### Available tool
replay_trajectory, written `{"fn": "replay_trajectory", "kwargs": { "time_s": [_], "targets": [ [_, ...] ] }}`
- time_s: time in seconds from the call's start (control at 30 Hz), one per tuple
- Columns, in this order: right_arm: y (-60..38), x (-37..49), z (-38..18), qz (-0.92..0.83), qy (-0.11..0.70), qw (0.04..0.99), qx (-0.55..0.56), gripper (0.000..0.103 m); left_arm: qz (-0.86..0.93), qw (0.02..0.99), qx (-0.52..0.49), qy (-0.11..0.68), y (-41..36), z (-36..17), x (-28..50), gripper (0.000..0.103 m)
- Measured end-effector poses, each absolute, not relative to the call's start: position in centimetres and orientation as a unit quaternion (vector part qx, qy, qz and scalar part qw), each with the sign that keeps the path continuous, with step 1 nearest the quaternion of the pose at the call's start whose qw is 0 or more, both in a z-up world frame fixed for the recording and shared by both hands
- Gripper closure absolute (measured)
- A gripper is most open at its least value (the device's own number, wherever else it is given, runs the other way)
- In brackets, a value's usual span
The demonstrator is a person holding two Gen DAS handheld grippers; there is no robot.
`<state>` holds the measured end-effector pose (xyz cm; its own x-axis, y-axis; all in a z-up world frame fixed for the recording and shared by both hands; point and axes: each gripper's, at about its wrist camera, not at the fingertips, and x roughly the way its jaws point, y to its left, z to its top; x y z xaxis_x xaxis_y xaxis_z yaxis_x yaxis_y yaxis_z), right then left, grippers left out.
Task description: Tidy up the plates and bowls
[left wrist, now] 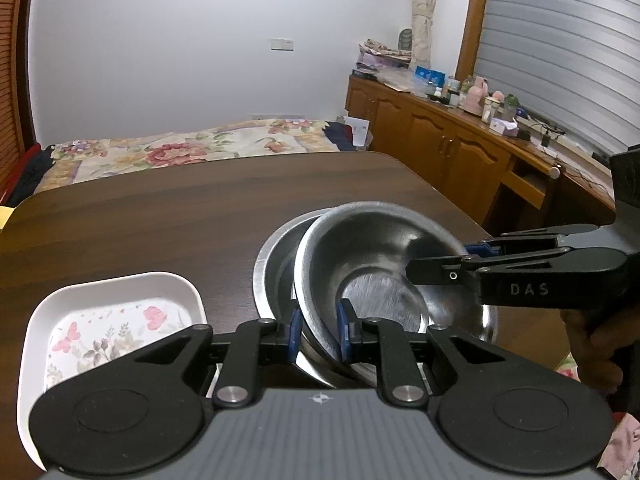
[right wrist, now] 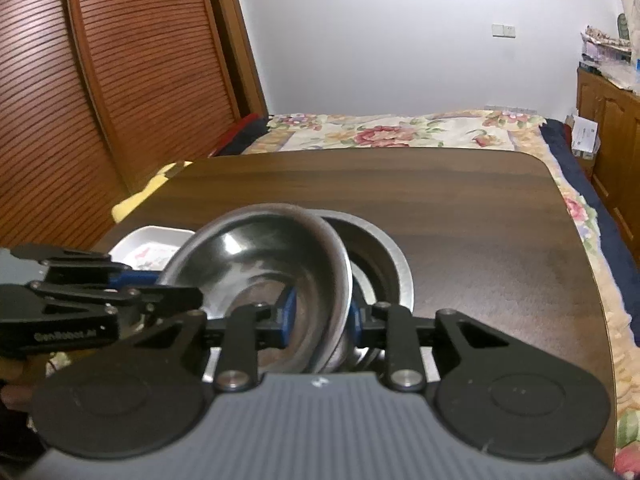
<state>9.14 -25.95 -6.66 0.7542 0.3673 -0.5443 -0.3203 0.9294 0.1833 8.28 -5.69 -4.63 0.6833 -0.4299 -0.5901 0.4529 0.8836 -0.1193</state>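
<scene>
Currently, a steel bowl [left wrist: 376, 276] is held tilted above a second steel bowl [left wrist: 276, 264] that rests upright on the dark wood counter [left wrist: 160, 224]. The upper bowl's mouth is turned up and toward the far edge of the counter; its near side is raised, and its base sits partly inside the lower bowl. Being round, it has no long axis to report.

The left gripper [left wrist: 319, 334] is seen in its own view with its blue-padded jaws nearly closed on the near rim of the tilted bowl, one pad outside the wall and one inside. The right gripper [right wrist: 320, 320] is likewise narrowed onto the rim of the same bowl, with the wall passing between its pads; in the left wrist view it enters from the right and its jaws are pinched on the bowl's right rim.

A white rectangular plate [left wrist: 108, 320] with a printed pattern of butterflies and flowers lies flat on the counter just beside the lower bowl, on its left in the left wrist view. Its long axis cannot be told, since part of it is hidden by the gripper body.

The letters "DAS" are read on the side of the right gripper. On the left gripper, as seen from the right wrist view, blurred lettering resembling "GenRobot.AI" is printed. A hand [left wrist: 596, 344] is visible gripping the right tool's handle.
</scene>
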Motion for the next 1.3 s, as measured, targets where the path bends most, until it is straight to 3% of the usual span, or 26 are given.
{"fn": "replay_trajectory", "kwargs": {
  "time_s": [0.83,0.93,1.07,1.23,1.3],
  "targets": [
    [-27.0,8.4,-6.0,0.173,0.239,0.955,0.029,0.074,-0.212,0.938,-0.011,0.275,-4.8,-4.1,7.4,0.084],
    [-27.1,7.7,-5.6,0.170,0.222,0.960,0.027,0.073,-0.204,0.944,-0.008,0.259,-4.7,-3.9,6.8,0.075],
    [-27.4,6.9,-5.6,0.158,0.199,0.967,0.031,0.054,-0.192,0.954,-0.010,0.229,-4.4,-3.7,5.9,0.039],
    [-27.5,6.6,-6.7,0.141,0.193,0.971,0.030,0.044,-0.184,0.957,-0.010,0.222,-4.2,-4.2,5.8,0.037],
    [-27.5,6.7,-7.2,0.127,0.189,0.973,0.030,0.032,-0.182,0.957,-0.011,0.228,-4.3,-4.7,5.9,0.037]
  ]
}}
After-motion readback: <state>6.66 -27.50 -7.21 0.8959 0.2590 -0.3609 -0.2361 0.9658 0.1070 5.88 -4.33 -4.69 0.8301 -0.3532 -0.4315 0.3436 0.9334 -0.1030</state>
